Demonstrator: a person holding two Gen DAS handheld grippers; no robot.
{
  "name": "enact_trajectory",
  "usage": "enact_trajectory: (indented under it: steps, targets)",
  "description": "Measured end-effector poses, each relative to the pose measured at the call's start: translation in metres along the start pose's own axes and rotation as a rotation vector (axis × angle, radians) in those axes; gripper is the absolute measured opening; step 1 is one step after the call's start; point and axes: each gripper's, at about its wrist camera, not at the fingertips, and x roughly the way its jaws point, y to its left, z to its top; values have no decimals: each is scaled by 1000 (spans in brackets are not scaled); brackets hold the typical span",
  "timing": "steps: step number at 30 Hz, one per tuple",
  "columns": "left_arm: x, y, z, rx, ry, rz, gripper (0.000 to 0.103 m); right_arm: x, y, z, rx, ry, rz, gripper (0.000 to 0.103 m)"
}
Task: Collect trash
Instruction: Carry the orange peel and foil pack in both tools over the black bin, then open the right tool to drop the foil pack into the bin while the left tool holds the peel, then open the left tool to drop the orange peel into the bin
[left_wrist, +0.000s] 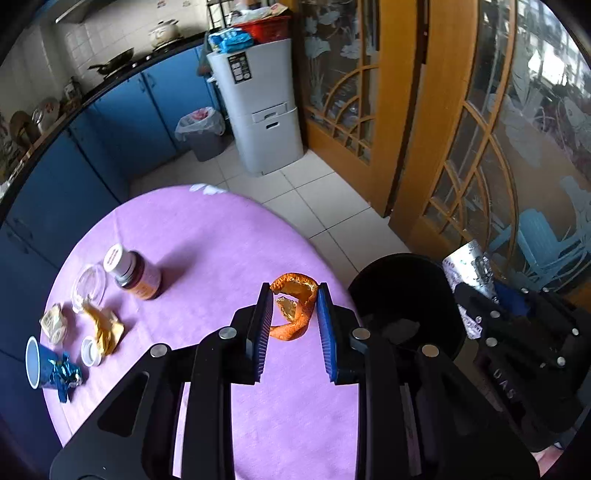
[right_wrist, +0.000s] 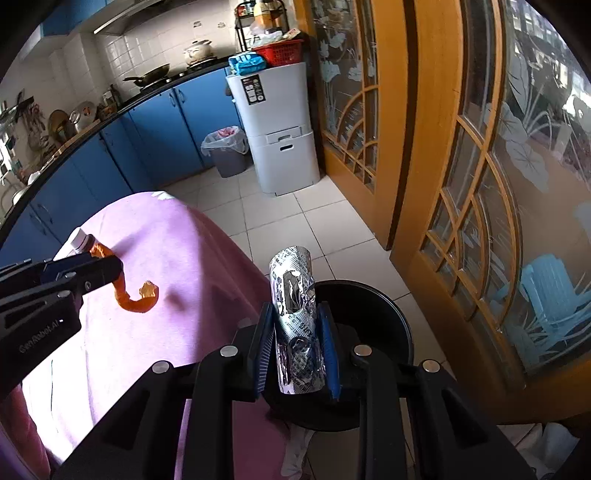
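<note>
Orange peel (left_wrist: 295, 310) hangs over purple tablecloth (left_wrist: 207, 236) beside tiled floor (left_wrist: 314, 195).

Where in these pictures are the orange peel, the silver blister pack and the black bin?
Orange peel (left_wrist: 295, 310): left wrist view, on its curl.
Blister pack (right_wrist: 295, 314): right wrist view, on its foil middle.
Black bin (left_wrist: 406, 280): left wrist view, on its inner wall.

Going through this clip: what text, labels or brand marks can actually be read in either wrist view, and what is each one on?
"GenRobot.AI": white lettering on the left gripper body, right wrist view.
Right gripper body: pale letters, too dim to read.
Foil pack in the right gripper: printed characters, too small and crumpled.
Black sticker on the white bin: blurred.
Bottle label and cap: unreadable.
Blue package on the bin: blurred.
</note>
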Motion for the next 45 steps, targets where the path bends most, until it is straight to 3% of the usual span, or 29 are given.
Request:
enact_trajectory:
  steps: [9,15,18,20,28,36,37,39,40,42,45]
  targets:
    - [6,-22,11,42,0,-13,25,8,-17,2,26,11,1,25]
    - [10,-29,16,52,7,-13,25,9,-21,4,40,2,12,35]
    - [13,-31,18,56,11,-13,25,11,-23,5,38,7,22,45]
    - [14,-34,19,59,12,-12,25,10,-26,5,52,1,44,77]
    - [19,-48,25,82,13,-27,25,10,-40,3,79,-4,-9,78]
    - [20,-78,42,122,0,-85,27,2,-69,0,161,-28,-139,78]
    - [20,-80,44,123,4,-96,31,1,-70,-1,166,-31,-144,78]
    - [19,-84,46,121,-1,-99,69,-2,-74,-1,178,-36,-152,78]
    - [15,-85,46,114,-29,-78,99,-2,-75,-2,182,-37,-153,78]
    - [5,-86,45,117,-83,-78,99,-4,-77,-3,187,-40,-157,78]
    - [3,-86,44,132,-83,-45,99,-4,-77,-2,189,-42,-160,78]
